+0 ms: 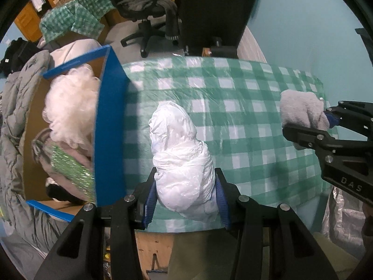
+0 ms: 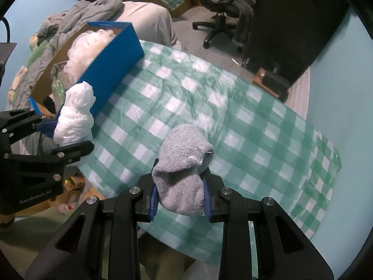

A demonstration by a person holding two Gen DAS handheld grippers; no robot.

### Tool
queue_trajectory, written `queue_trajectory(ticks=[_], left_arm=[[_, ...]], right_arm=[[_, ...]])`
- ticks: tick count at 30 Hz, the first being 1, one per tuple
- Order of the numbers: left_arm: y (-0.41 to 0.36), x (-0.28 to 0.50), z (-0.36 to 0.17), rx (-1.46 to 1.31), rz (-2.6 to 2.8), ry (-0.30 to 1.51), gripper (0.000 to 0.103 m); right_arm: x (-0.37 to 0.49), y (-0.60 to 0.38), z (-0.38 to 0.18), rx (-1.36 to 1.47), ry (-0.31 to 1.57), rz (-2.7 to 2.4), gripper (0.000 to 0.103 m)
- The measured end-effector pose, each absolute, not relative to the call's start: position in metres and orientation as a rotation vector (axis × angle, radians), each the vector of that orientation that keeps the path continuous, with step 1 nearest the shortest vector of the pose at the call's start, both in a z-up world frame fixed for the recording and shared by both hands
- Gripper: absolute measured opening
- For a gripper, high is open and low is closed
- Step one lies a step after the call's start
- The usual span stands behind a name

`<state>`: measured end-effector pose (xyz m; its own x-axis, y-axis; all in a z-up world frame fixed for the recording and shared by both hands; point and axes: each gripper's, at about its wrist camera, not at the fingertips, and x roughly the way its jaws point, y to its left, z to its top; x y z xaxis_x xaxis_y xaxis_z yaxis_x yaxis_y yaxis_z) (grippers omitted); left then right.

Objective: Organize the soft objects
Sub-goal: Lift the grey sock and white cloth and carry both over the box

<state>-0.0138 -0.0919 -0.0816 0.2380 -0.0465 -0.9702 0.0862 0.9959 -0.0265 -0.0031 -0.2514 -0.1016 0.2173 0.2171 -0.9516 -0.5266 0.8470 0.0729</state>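
Note:
My left gripper point(image 1: 185, 200) is shut on a crumpled white plastic bag point(image 1: 181, 156), held above the table with the green checked cloth point(image 1: 233, 107). The same bag point(image 2: 74, 116) and left gripper point(image 2: 64, 136) show at the left of the right wrist view. My right gripper point(image 2: 180, 196) is shut on a grey knitted cloth bundle point(image 2: 184, 170); in the left wrist view that bundle point(image 1: 300, 109) and right gripper point(image 1: 310, 126) are at the right edge. A blue-walled cardboard box point(image 1: 109, 128) stands at the table's left end, holding white fluffy stuffing point(image 1: 70, 102) and a green sequinned piece point(image 1: 70, 170).
A grey quilted jacket point(image 1: 14, 121) lies left of the box point(image 2: 112, 63). Beyond the table stand a black office chair point(image 1: 144, 11), a dark cabinet point(image 1: 209, 11) and more checked cloth point(image 1: 77, 16). The floor under the table's near edge holds clutter point(image 2: 74, 182).

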Motion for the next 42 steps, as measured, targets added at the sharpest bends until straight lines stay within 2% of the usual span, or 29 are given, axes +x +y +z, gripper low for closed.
queue_trajectory(ticks=[17,32,42], left_arm=[[0.006,-0.006,-0.058,-0.001,-0.015,1.288,0.045],[0.108,0.011,-0.053,-0.024,0.074,1.265,0.045],[0.155,0.039,-0.068,-0.039,0.067,1.279,0.045]], right_arm=[[0.019,-0.144,-0.069,-0.302,1.182,0.634,0.028],[0.031,-0.055,-0.072,-0.296,1.186,0.732,0.028],[0.033,-0.014,-0.086,-0.269,1.238,0.776,0.029]])
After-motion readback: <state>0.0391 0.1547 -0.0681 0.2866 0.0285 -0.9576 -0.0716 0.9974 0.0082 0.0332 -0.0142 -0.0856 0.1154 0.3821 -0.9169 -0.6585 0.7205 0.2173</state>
